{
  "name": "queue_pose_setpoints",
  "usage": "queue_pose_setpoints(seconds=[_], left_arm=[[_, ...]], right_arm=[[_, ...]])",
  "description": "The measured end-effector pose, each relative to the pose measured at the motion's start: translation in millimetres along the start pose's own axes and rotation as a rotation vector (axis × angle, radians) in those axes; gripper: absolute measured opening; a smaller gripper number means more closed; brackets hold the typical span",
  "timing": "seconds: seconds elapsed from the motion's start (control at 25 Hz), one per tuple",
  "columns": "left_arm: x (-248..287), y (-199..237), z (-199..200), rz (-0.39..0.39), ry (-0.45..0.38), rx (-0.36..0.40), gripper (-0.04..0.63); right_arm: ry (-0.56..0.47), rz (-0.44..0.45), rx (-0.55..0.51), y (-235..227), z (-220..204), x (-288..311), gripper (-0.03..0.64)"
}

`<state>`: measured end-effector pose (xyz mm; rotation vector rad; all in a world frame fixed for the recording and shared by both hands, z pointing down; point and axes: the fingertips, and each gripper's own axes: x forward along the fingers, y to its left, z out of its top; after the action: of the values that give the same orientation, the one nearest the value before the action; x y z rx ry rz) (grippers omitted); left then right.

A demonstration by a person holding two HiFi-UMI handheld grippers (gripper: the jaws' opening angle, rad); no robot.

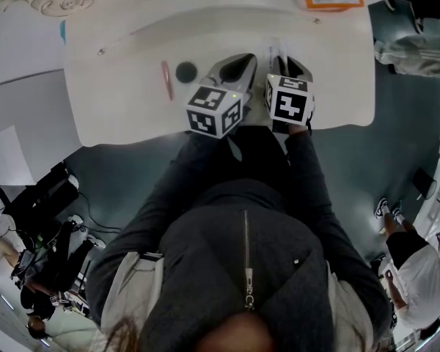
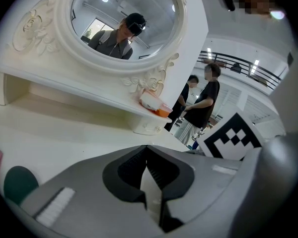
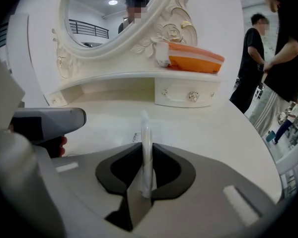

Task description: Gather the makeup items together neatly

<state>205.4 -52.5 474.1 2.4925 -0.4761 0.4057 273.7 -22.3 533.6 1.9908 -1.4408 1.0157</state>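
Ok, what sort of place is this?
Probably a staged vanity set in a large indoor hall, not a home: a white ornate dressing table with an oval mirror, a balcony railing behind, and other people standing around.

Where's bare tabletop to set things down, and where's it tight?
Free: table left of the pink pencil, out to its left edge; also the strip right of the right hand-held gripper, which is shut on a white tube. Crowded: the middle, with pencil, dark green round item and left hand-held gripper close together.
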Motion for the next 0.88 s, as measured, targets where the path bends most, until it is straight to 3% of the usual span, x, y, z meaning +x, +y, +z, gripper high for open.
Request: queue_pose_setpoints(seconds=[0.56,0.88], left_arm=[[-32.0,2.1,6.3,0.05,-0.038,0.034,0.009],[-59.8,4.1,6.7,0.094,-0.068,0.042,0.009]], right_arm=[[-0.061,0.022,-0.134,-1.4,10.1,-10.4,0.064],[-0.11,0.082,-0.222,-3.0,24.0,-30.3,0.064]])
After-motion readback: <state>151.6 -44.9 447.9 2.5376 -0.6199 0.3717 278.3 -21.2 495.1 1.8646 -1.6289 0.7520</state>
